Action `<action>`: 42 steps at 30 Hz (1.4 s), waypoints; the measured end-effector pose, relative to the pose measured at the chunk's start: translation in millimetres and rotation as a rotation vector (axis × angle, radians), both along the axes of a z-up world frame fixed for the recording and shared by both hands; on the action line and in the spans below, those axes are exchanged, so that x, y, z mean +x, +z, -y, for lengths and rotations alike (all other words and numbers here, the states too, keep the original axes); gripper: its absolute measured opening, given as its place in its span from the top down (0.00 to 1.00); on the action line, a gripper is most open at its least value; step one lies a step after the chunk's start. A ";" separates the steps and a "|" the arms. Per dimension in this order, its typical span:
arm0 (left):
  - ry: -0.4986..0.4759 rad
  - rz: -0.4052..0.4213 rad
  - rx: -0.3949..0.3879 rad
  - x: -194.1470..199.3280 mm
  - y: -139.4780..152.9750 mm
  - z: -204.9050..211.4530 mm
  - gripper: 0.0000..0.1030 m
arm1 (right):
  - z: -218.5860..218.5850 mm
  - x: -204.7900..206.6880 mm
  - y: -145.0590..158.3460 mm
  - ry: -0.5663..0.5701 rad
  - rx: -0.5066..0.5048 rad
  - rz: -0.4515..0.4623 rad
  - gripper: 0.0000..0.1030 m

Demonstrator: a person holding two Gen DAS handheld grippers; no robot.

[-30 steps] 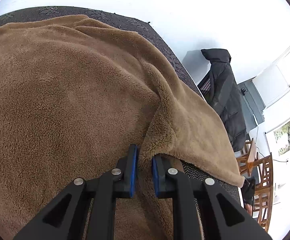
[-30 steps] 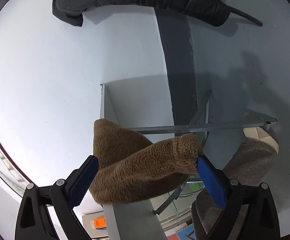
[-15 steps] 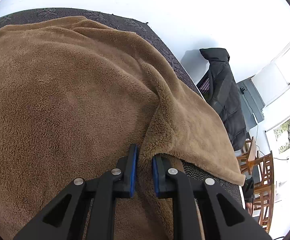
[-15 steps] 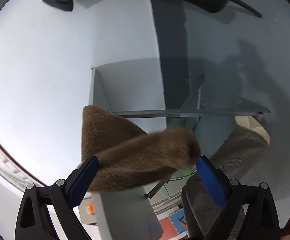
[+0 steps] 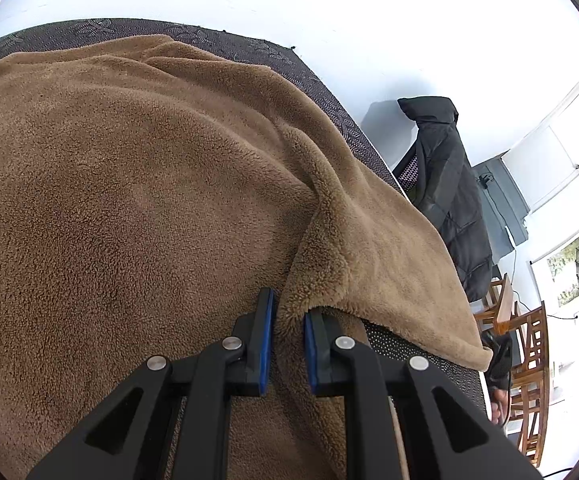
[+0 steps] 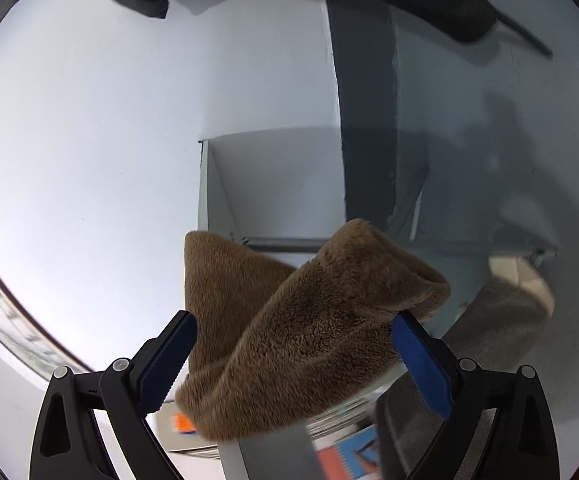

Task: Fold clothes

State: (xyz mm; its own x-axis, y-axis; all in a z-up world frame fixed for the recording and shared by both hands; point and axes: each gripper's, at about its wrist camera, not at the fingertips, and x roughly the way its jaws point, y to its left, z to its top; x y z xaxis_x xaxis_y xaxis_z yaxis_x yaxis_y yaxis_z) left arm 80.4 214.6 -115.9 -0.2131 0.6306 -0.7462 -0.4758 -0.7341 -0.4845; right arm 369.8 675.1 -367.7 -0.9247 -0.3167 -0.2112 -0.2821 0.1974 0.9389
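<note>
Brown fleece garment (image 5: 137, 208), plush and thick, is spread over the dark patterned table (image 5: 245, 46), covering most of it; only the far edge and the right near corner of the table show bare. Left gripper (image 5: 288, 344): tongs narrow, pinched on a raised fold of the fleece near the table's right edge, angled down onto the top. A loose flap drapes from that pinch toward the right near corner, its hem hanging just past the edge.

Right gripper (image 6: 289, 360): tongs wide, with a bunched end of the same brown fleece (image 6: 309, 320) between them, held up in the air off the table. The bunch fills the gap and touches the right pad; whether the left pad presses on it I cannot tell, though the cloth does sit lifted there.

Step in hand, as I judge it: mid-fold, left end pinned as an anchor while the right end is carried across. The next move calls for bringing the lifted end over onto the spread part, lining the hems up, then letting go and smoothing.

Containers: white open shelf unit (image 6: 273, 184) against the wall behind the lifted end, the compartment in view looks empty. Dark coat (image 5: 449, 192) hangs over a chair beyond the table's right edge.
</note>
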 end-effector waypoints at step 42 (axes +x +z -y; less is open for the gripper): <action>-0.013 0.003 0.035 1.0 -0.4 2.1 0.82 | 9.2 -55.9 -0.4 0.192 0.049 0.221 0.46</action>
State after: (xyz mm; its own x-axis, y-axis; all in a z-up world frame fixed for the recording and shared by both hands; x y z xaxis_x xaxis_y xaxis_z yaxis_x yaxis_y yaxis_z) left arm 81.4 212.5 -116.3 -0.2024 0.6588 -0.7246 -0.4838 -0.7106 -0.5109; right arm 313.9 665.9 -368.1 -0.7787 -0.4656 -0.4206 -0.5088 0.0764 0.8575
